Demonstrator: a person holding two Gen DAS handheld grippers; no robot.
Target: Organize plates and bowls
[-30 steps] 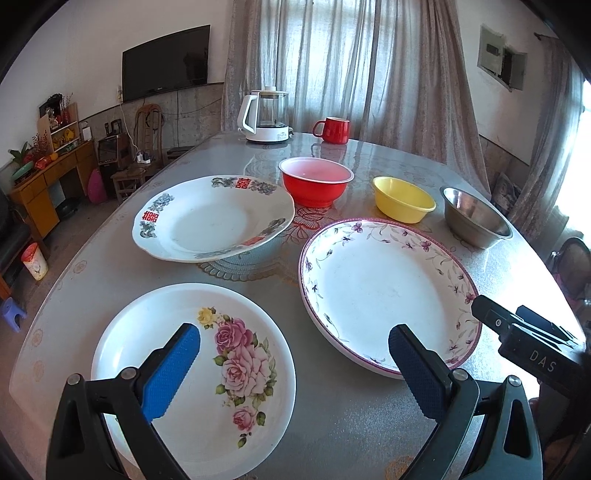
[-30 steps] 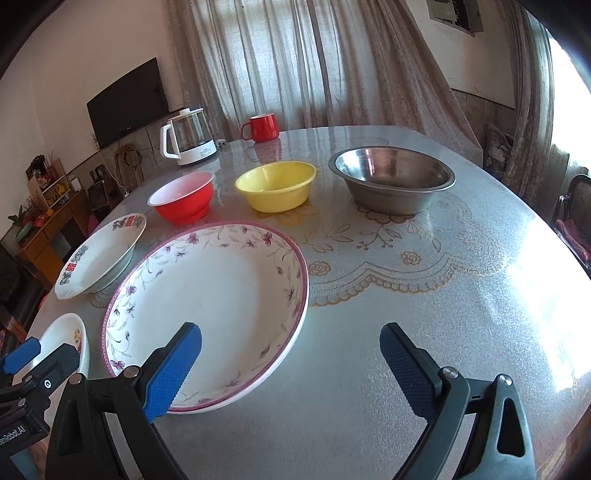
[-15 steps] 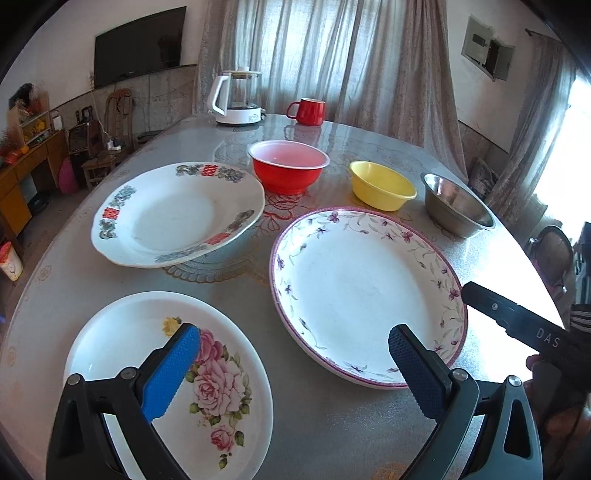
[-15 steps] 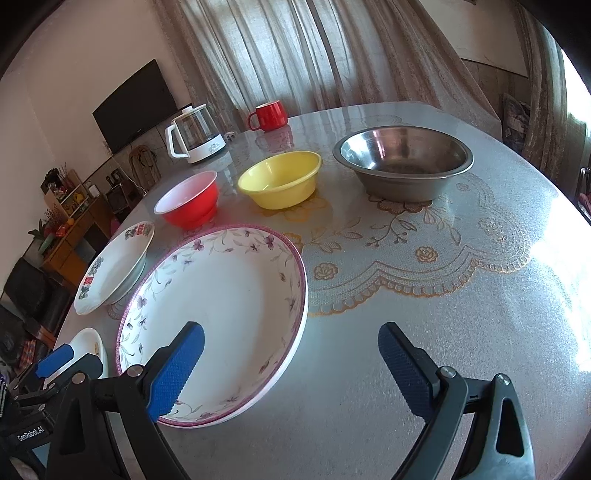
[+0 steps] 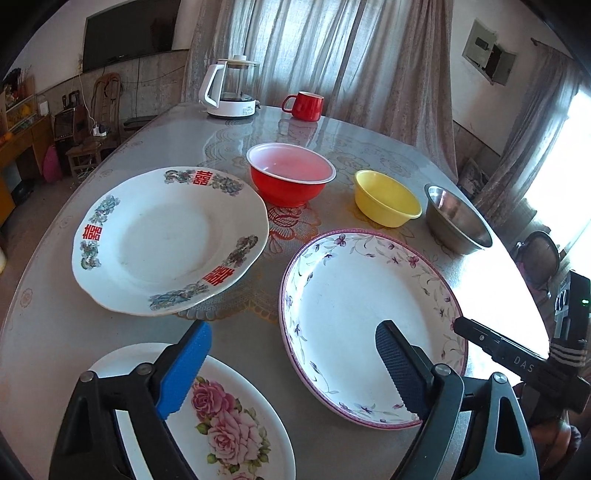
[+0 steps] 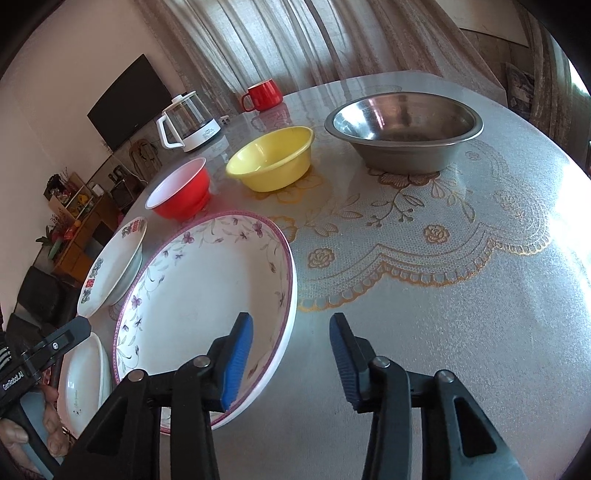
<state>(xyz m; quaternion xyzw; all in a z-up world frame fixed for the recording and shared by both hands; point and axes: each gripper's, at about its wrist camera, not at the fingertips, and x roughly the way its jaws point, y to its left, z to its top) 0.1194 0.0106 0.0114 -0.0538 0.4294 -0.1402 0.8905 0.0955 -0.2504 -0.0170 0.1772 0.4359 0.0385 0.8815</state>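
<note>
- The right tool (image 6: 291,360) has just been closing; its pads straddle the rim of the purple-flowered plate (image 6: 199,291) at about 4 o'clock, not yet pinching, probably to lift it.
- The left tool (image 5: 291,373), spread but narrowing, hangs between the rose plate (image 5: 236,435) and that plate.
- Red bowl (image 5: 291,181), yellow bowl (image 5: 384,199) and steel bowl (image 5: 456,221) sit unstacked toward 12 o'clock on the surface (image 6: 443,332).

Sheer grey curtains (image 5: 325,55) hang across the bright window behind the round glass-topped table (image 6: 424,295); a dark television (image 5: 129,33) is mounted on the pale wall. A wooden chair (image 5: 99,122) and a low cabinet (image 5: 22,147) stand along the left wall.
</note>
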